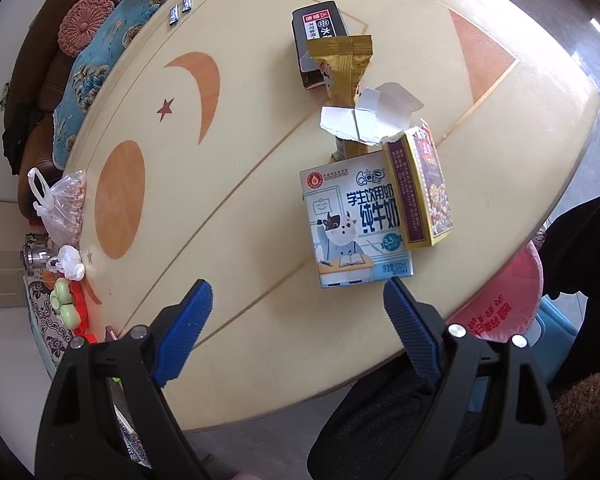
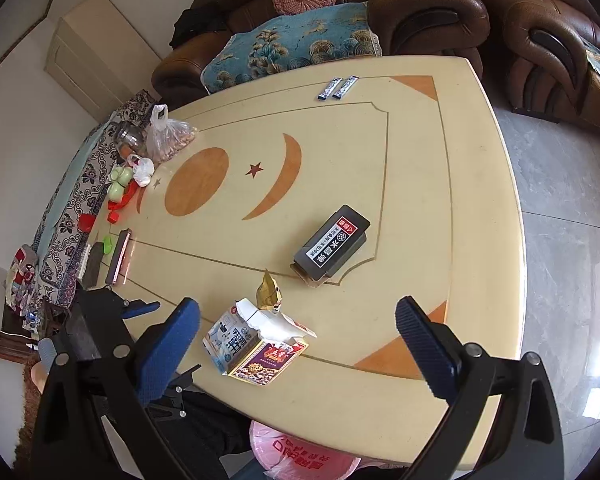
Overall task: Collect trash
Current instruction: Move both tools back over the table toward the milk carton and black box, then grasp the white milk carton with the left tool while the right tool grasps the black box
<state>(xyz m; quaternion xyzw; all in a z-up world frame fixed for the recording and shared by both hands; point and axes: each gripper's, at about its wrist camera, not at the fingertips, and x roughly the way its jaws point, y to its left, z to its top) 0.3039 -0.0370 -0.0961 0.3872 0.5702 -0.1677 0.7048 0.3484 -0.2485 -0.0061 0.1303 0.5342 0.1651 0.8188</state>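
Observation:
A white milk carton (image 1: 356, 224) (image 2: 228, 338) lies near the table's front edge, with a yellow-purple snack box (image 1: 424, 192) (image 2: 268, 362) leaning on it, torn white paper (image 1: 370, 118) (image 2: 270, 322) and a gold wrapper (image 1: 346, 68) (image 2: 269, 292) behind. A black box (image 1: 319, 38) (image 2: 332, 246) lies farther back. My left gripper (image 1: 298, 304) is open, just short of the carton. My right gripper (image 2: 298, 320) is open above the pile. A pink-lined bin (image 1: 500, 304) (image 2: 300, 456) stands below the table edge.
The cream table (image 1: 240, 208) (image 2: 440, 208) carries two small sachets (image 2: 338, 87) at the far edge and a plastic bag of nuts (image 2: 168, 136), a jar and toys at the left. A brown sofa (image 2: 420, 12) stands behind. The left gripper (image 2: 112, 320) shows in the right view.

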